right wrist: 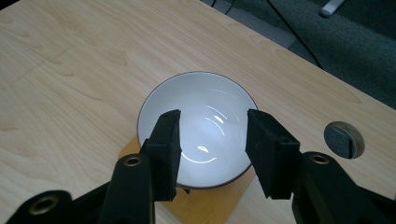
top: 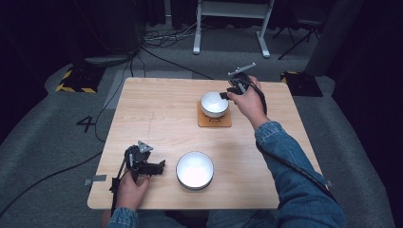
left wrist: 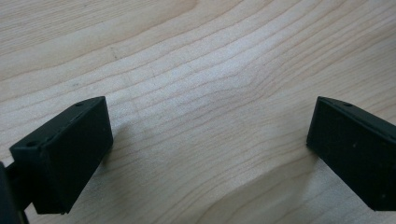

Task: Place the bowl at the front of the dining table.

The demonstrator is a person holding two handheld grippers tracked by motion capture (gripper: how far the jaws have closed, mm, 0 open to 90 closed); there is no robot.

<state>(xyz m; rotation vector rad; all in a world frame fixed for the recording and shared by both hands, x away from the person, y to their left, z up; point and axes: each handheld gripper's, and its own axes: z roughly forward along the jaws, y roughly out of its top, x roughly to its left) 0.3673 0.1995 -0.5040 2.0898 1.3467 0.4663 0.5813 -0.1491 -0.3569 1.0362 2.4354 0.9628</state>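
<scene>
- We see a wooden table (top: 157,109) in a dark room.
- Far right, a small white bowl (top: 214,104) sits on a coaster (top: 215,121); our right hand-held gripper (top: 227,94) hovers above it, jaws apart, empty.
- Near left, our left hand-held gripper (top: 159,167) rests, jaws apart, beside a larger bowl (top: 195,170), likely untouched.

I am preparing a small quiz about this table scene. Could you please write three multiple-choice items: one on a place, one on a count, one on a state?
1. Where does the smaller white ceramic bowl stand?
A. on the square wooden coaster
B. on the bare table top
C. inside the larger bowl

2. How many white bowls are on the light wooden table?
A. one
B. two
C. three

3. How is the right gripper?
A. shut on the bowl's rim
B. shut and empty
C. open above the bowl

Answers:
1 A, the coaster's edges show under that bowl in the high view and the right gripper view.
2 B, the small bowl and the larger white round bowl near the front edge.
3 C, its jaws stand apart and press on nothing.
</scene>
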